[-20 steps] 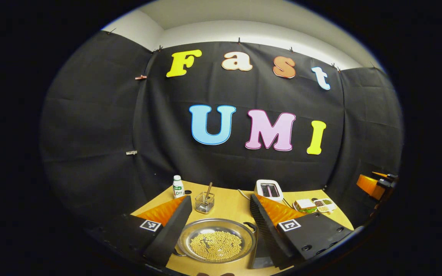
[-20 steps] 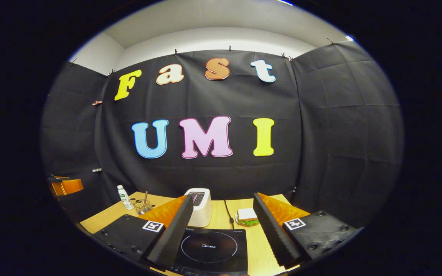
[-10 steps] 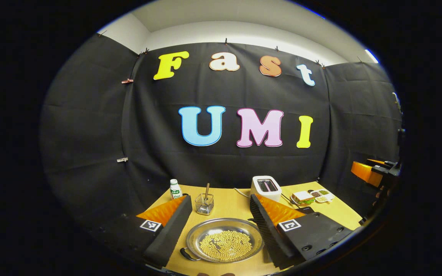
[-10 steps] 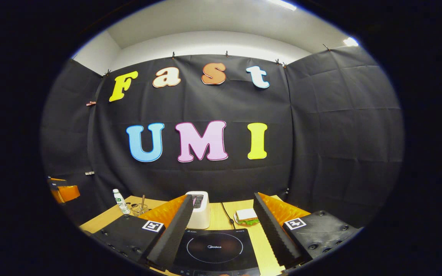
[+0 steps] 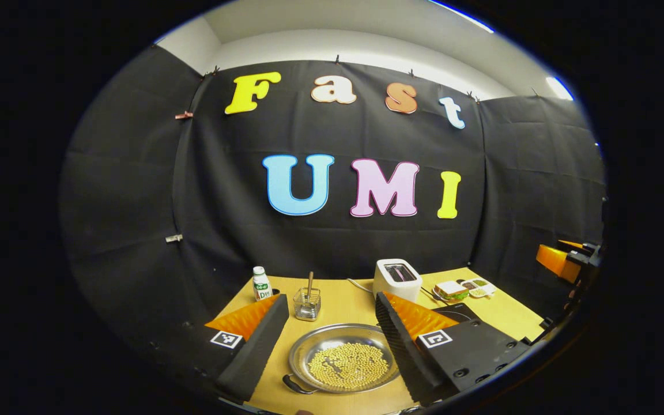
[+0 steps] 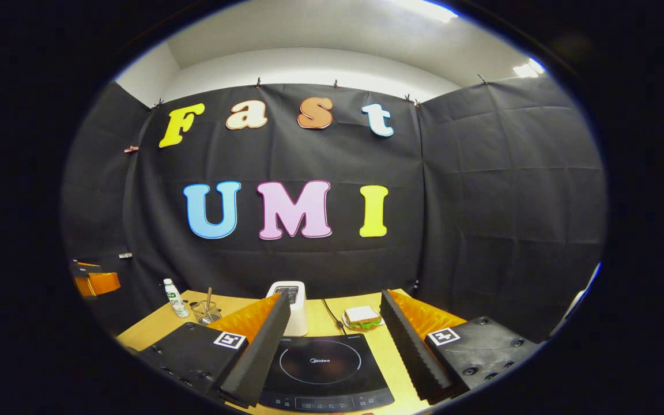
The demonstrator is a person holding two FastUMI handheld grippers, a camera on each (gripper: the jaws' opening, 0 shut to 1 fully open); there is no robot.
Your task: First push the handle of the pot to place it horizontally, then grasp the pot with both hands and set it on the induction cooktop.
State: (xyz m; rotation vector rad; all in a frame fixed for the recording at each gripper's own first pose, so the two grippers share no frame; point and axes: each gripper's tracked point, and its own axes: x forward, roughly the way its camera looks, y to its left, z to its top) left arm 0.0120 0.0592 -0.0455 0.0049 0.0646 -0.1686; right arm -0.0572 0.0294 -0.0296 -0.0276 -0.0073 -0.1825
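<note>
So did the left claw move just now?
Yes. The left claw slid left: the pot on the table now sits nearer its right finger than before.

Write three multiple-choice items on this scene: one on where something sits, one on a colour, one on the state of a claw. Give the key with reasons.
1. Where does the pot sit in the left gripper view?
A. On the induction cooktop
B. On the table, between the left claw's fingers
C. On the toaster

2. What colour is the toaster?
A. White
B. Red
C. Blue

3. What state is the right claw in?
A. Shut on the pot
B. Shut on nothing
C. Open

Key: 1 B, the pot rests on the wooden table, framed by the left claw. 2 A, its body is white. 3 C, its fingers stand wide apart over the induction cooktop.
</note>
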